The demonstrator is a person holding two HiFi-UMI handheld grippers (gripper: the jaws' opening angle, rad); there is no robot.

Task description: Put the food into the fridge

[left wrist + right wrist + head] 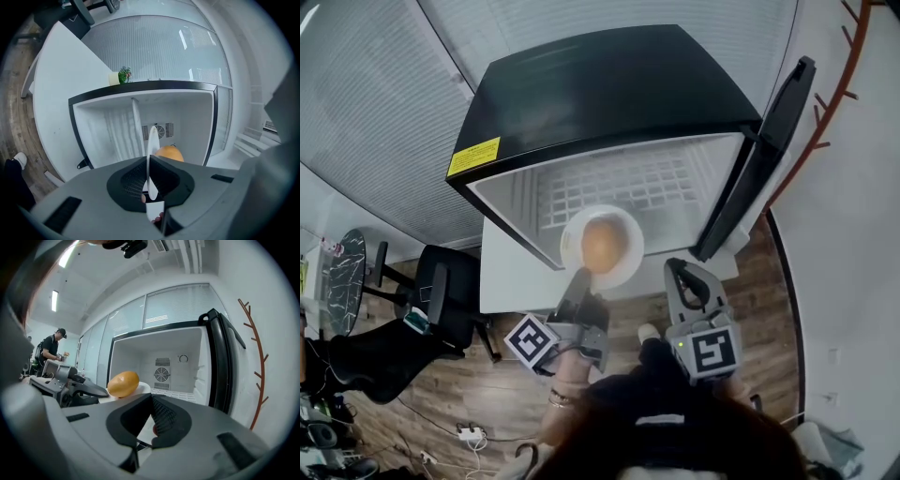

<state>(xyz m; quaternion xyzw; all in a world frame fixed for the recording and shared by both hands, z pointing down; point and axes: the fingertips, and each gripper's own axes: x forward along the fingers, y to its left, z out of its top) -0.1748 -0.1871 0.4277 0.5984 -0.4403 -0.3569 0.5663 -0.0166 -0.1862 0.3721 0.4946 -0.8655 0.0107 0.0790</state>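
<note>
Left gripper (580, 278) pinches plate (568, 246) rim (food (600, 242) atop); right gripper (682, 274) beside.

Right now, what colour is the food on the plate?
Orange-yellow food on the white plate; best in the right gripper view.

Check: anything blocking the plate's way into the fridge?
Nothing visible. The door stands open at the right, the wire shelf behind the plate looks bare, and the left tool holds the plate's rim at the opening.
</note>
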